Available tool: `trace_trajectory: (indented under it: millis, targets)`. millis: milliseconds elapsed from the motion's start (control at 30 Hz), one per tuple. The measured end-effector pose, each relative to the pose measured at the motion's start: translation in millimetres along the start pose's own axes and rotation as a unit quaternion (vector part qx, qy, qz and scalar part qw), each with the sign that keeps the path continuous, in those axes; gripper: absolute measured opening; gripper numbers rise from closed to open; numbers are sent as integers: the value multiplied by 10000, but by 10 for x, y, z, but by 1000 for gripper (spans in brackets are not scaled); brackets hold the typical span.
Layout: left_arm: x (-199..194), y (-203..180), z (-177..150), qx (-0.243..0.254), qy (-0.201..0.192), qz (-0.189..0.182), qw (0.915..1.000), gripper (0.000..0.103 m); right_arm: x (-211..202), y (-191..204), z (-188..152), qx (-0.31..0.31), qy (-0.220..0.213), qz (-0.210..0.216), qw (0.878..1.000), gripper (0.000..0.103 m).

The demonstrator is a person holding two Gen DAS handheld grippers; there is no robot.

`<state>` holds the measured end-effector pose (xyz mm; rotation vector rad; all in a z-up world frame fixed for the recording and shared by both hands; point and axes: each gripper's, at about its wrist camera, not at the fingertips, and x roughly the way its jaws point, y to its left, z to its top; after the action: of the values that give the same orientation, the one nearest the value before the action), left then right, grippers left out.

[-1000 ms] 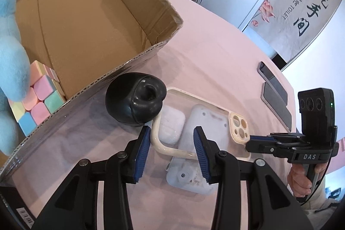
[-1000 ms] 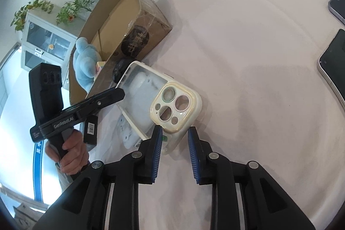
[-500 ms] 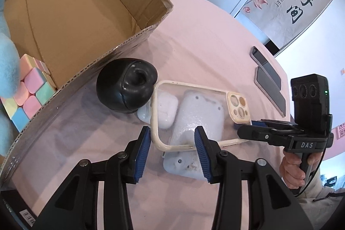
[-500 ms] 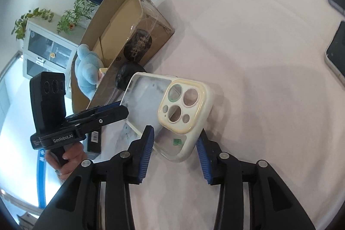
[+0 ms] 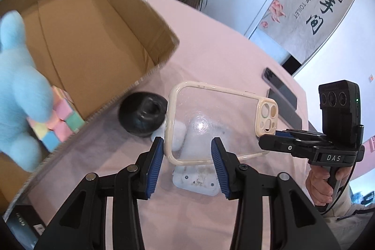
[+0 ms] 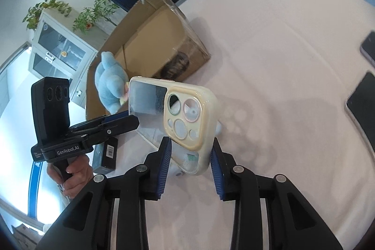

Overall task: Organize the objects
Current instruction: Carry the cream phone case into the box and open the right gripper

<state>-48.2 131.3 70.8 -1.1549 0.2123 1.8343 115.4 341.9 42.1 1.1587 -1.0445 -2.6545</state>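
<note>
Box (image 5: pixel 150 22) blocks left; pink table (image 5: pixel 211 50) beyond open.

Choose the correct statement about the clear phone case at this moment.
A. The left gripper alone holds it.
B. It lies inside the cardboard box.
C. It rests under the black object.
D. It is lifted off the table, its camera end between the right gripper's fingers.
D: the phone case sits raised between the right gripper fingers.

A plush toy (image 5: pixel 21 86) and cube (image 5: pixel 61 123) sit in the box (image 5: pixel 131 22) left of the phone case (image 5: pixel 211 123).
</note>
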Motion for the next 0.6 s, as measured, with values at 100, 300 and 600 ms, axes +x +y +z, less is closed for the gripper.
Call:
trace_trajectory:
  millis: [100,300,600]
  targets:
    - [-183,17,29,-11,-267,89,9996,40,-65,171,87,-221,-94,59,9997,30]
    - [-553,155,62,-191,-782,316,9963,40,-68,567,289,-700,-202,201,9971,30]
    - [-946,581,42,-703,-1353,544,9868,40,187,1192,576,-1390,-205,420,9892,30]
